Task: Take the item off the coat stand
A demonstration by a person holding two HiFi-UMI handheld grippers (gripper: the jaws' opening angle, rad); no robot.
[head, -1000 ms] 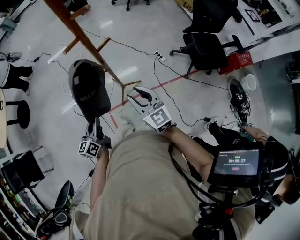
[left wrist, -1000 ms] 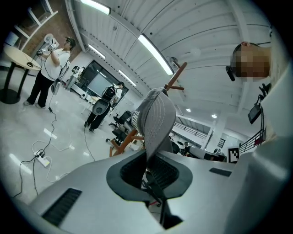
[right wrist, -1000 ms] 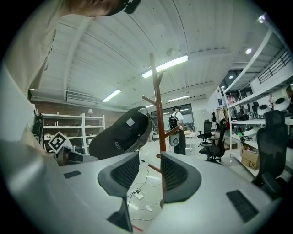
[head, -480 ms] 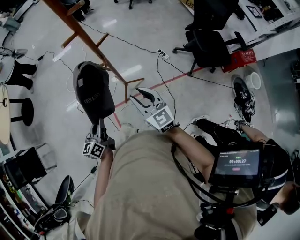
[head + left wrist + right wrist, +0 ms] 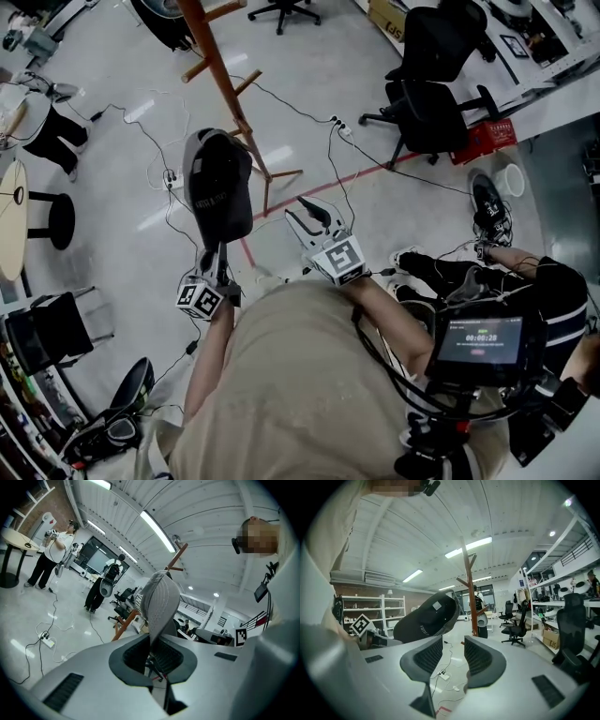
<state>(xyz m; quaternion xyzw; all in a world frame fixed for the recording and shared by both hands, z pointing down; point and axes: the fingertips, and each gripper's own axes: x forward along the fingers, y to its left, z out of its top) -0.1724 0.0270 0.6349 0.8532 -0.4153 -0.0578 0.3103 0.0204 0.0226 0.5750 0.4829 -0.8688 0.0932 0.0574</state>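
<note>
Fingers of the left gripper (image 5: 154,657) are closed on the brim end of the black cap (image 5: 161,599), which passes between the two pads. The cap (image 5: 217,183) is held upright above that gripper (image 5: 214,255), crown uppermost, hanging on nothing else. It is off the wooden coat stand (image 5: 220,75) and apart from it; in the right gripper view the cap (image 5: 427,617) sits to the left of the stand's post (image 5: 468,588), with a gap between them. The right gripper (image 5: 453,657) has its jaws apart with nothing between them, only floor and cable beyond. In the head view it (image 5: 309,217) is just beside the cap's lower end, not touching. Black office chairs (image 5: 433,98) stand well apart on the right. Cables and a power strip (image 5: 339,127) lie on the floor near the stand's base.
</note>
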